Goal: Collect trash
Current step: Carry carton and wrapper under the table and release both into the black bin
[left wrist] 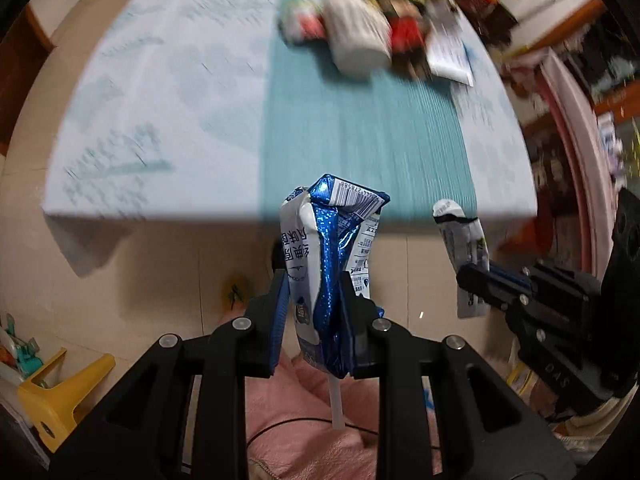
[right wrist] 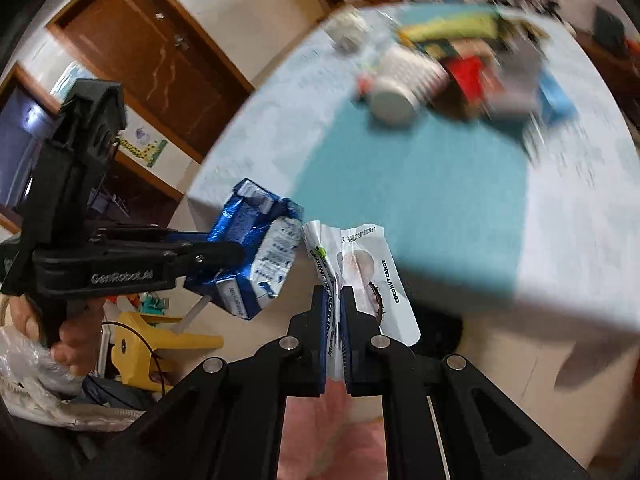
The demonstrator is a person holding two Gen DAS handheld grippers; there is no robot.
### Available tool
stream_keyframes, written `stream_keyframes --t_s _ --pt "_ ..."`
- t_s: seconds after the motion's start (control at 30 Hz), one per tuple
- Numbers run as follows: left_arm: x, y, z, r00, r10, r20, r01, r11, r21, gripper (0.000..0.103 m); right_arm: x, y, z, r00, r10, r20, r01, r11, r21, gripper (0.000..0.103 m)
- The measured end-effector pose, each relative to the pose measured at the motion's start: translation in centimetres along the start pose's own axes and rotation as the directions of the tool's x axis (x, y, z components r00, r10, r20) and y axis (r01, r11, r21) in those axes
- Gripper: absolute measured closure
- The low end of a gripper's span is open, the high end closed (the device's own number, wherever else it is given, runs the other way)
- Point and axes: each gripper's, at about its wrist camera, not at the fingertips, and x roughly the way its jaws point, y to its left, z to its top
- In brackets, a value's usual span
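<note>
The left gripper (left wrist: 314, 300) pinches a crushed blue-and-white foil drink carton (left wrist: 332, 264) between its pads, a white straw (left wrist: 336, 404) poking from the carton's lower end. The right gripper (right wrist: 333, 320) is pressed together on a flat white candy wrapper (right wrist: 360, 276) printed "COCONUT CANDY". Both pieces hang in the air just off the near edge of the tabletop (left wrist: 360, 140), close beside each other but apart. The tabletop carries a pale printed cloth with a teal strip; at its far side lies a blurred heap of packets and a tipped white ribbed cup (left wrist: 358, 38), its contents impossible to tell. A yellow plastic stool (right wrist: 160, 344) stands on the floor.
</note>
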Motion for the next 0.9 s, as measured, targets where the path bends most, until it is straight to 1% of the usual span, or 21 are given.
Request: stream_keyframes --t_s 0.1,0.17,0.3,0.4,0.5,0.57,0.6,0.63,0.7,0.77,0.8,0.83,0.9 --pt "2.3 -1.8 -2.3 0.998 0.015 -0.058 -0.013 0.999 0.03 0.083 0.8 -2.2 -3.7 0.999 -0.018 -0.042 0.02 0.998 0.057 0.097" --pt "4.0 -2.9 -3.7 0.996 0.024 -0.091 -0.019 0.998 0.053 0.083 1.6 -3.4 -5.5 0.998 -0.028 -0.06 0.033 0.996 0.086 0.097" --pt "8.0 -4.8 -5.7 0.992 0.051 -0.114 -0.037 0.992 0.117 0.083 4.6 -5.7 -8.9 0.995 -0.063 -0.079 0.074 0.987 0.144 0.097" --pt "12.2 -5.2 -6.7 0.99 0.053 -0.131 -0.036 0.991 0.129 0.083 8.2 -7.6 -11.2 0.993 -0.091 -0.08 0.105 0.978 0.182 0.097" --pt "16.5 -4.8 -7.4 0.993 0.041 -0.107 -0.029 0.993 0.112 0.083 11.8 -9.5 -13.3 0.992 -0.11 -0.059 0.12 0.969 0.214 0.097" --pt "19.2 -4.7 -7.7 0.997 0.029 -0.068 -0.022 0.995 0.098 0.083 14.9 -11.1 -14.8 0.992 -0.118 -0.051 0.127 0.962 0.241 0.097" --pt "20.7 -4.6 -7.9 0.998 0.038 -0.041 -0.033 0.995 0.097 0.083 16.6 -11.9 -15.6 0.991 -0.124 -0.05 0.132 0.959 0.251 0.097" --pt "22.3 -4.6 -8.2 0.999 0.043 -0.022 -0.04 0.994 0.097 0.083 17.9 -12.7 -15.7 0.99 -0.128 -0.051 0.137 0.957 0.255 0.097" --pt "24.9 -4.1 -8.4 0.999 0.046 -0.011 -0.045 0.995 0.091 0.082 20.7 -14.1 -16.8 0.988 -0.144 -0.057 0.154 0.954 0.258 0.097" --pt "27.4 -3.9 -8.4 0.999 0.038 -0.02 -0.036 0.996 0.084 0.082 23.4 -15.2 -17.3 0.985 -0.163 -0.058 0.173 0.949 0.262 0.091" --pt "28.5 -4.1 -8.4 0.999 0.035 -0.017 -0.033 0.996 0.086 0.082 24.7 -15.9 -17.8 0.982 -0.18 -0.061 0.19 0.946 0.263 0.085" --pt "29.6 -4.1 -8.4 0.999 0.039 -0.011 -0.038 0.995 0.095 0.082 25.7 -16.3 -17.9 0.981 -0.185 -0.065 0.196 0.944 0.267 0.079" --pt "31.1 -3.9 -8.6 0.999 0.055 -0.004 -0.054 0.992 0.112 0.08 27.5 -17.2 -18.6 0.98 -0.185 -0.068 0.197 0.938 0.285 0.073"
